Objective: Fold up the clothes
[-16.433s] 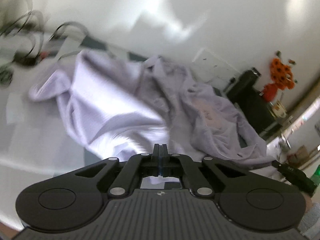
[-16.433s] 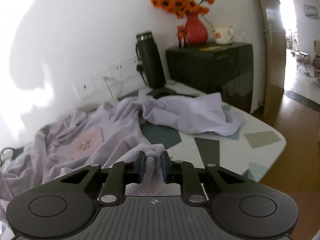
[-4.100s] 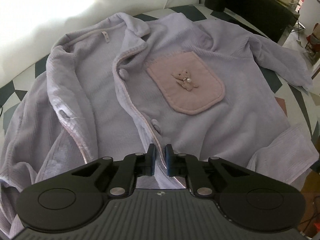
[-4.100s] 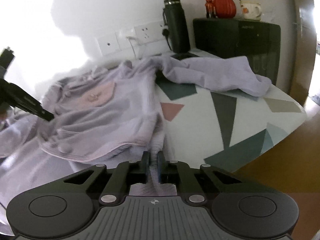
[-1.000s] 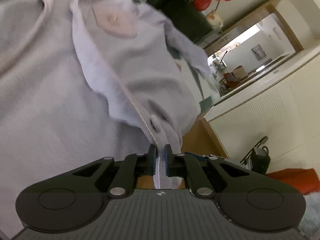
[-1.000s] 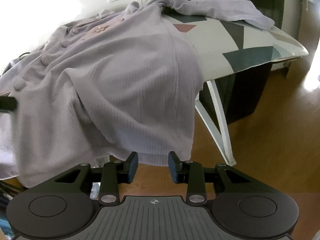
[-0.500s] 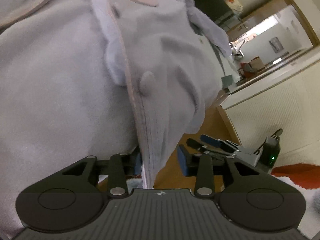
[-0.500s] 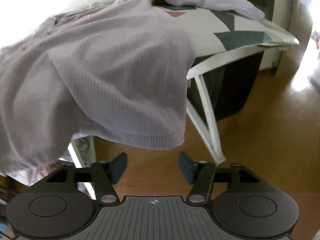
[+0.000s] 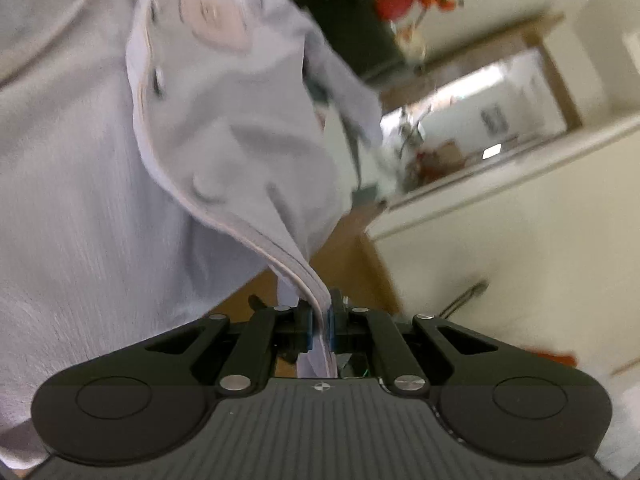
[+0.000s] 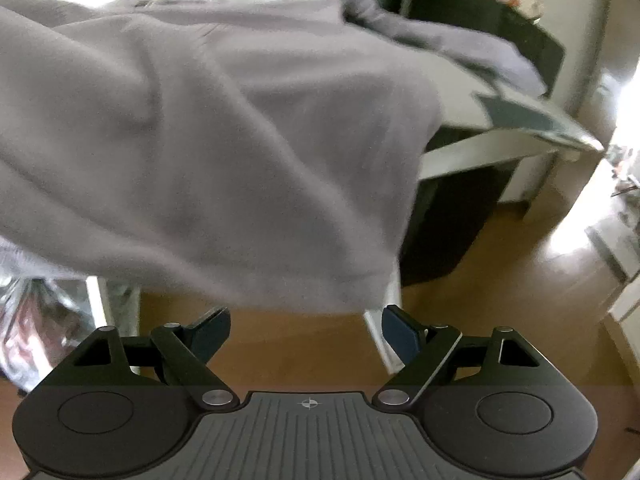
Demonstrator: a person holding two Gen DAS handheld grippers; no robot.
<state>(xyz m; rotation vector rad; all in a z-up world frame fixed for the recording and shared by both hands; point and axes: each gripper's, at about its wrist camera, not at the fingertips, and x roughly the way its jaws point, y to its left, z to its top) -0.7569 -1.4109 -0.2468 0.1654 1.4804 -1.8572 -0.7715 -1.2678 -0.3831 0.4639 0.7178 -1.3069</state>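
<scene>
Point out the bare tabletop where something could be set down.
Bare top shows only at the table corner beyond the lilac cardigan, past its sleeve. Elsewhere, cardigan covers it and overhangs the edge.

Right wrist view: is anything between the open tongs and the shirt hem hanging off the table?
Nothing visible. The right tongs, jaws opening and empty, sit just below the hem of the shirt; only bare floor shows between the fingers. A white table leg stands just behind the hem, to its right.
</scene>
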